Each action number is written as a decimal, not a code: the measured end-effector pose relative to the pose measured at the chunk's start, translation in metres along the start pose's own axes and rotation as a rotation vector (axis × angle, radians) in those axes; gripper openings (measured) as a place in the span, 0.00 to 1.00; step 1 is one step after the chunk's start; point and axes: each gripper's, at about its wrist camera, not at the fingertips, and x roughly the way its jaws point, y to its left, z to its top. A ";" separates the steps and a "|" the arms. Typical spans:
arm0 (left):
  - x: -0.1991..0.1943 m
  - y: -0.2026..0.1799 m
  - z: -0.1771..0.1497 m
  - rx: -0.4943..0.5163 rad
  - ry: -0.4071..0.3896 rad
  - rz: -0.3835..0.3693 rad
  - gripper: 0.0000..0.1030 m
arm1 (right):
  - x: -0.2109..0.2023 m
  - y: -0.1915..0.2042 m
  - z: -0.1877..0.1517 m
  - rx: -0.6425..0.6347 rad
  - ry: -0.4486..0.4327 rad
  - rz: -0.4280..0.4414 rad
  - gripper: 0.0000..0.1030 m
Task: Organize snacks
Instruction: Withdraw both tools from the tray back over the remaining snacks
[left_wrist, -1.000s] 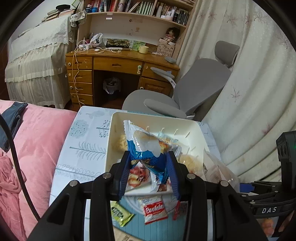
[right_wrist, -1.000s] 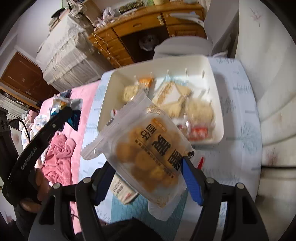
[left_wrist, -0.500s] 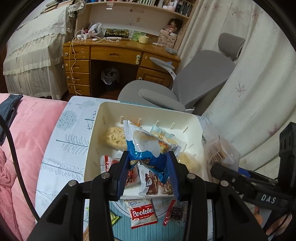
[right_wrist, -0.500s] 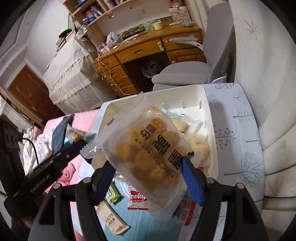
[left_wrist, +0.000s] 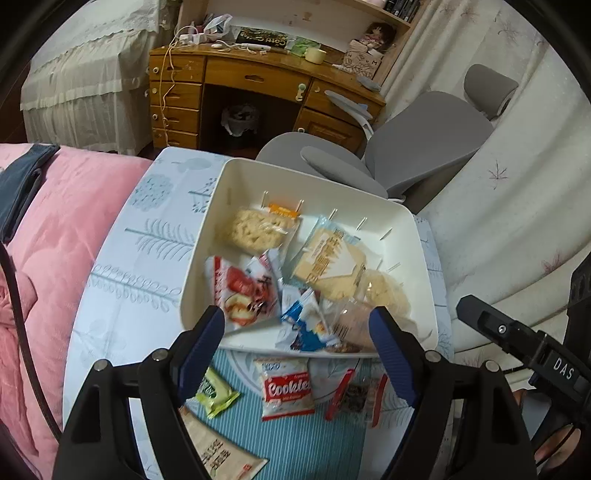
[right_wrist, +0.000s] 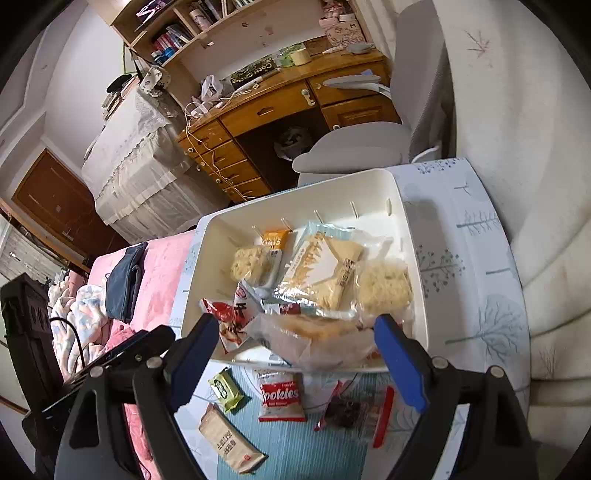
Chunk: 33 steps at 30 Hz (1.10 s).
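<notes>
A white bin (left_wrist: 201, 258) (right_wrist: 207, 266) sits on the tree-patterned tablecloth, holding several snack packets. My left gripper (left_wrist: 297, 343) hovers at the bin's near rim with its jaws opening. A blue snack packet (left_wrist: 303, 326) lies blurred between them, free of both pads. My right gripper (right_wrist: 297, 354) is over the same rim, its jaws opening too. A clear packet of golden cakes (right_wrist: 317, 338) rests blurred across the rim between its pads, untouched by them. On the cloth below lie a red Cookies packet (left_wrist: 286, 387) (right_wrist: 279, 395) and a green packet (left_wrist: 216, 391) (right_wrist: 225, 387).
A red-edged dark packet (right_wrist: 347, 406) and a beige packet (right_wrist: 229, 439) also lie on the near cloth. Pink bedding (left_wrist: 55, 240) borders the table's left side. A grey chair (left_wrist: 424, 147), a wooden desk (left_wrist: 258, 77) and a curtain (left_wrist: 498, 221) stand behind.
Both grippers have opened. The blue packet has left the left jaws and dropped to the bin's front; the clear cake packet has dropped from the right jaws onto the rim. Both hands sank.
</notes>
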 end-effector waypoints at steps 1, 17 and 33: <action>-0.003 0.004 -0.004 -0.004 -0.003 -0.002 0.77 | -0.002 0.001 -0.003 0.002 -0.002 -0.005 0.84; -0.067 0.071 -0.073 -0.041 0.011 0.041 0.78 | -0.037 0.036 -0.082 0.081 -0.054 -0.100 0.84; -0.062 0.108 -0.139 -0.077 0.176 0.055 0.81 | -0.057 0.052 -0.171 0.077 -0.064 -0.250 0.84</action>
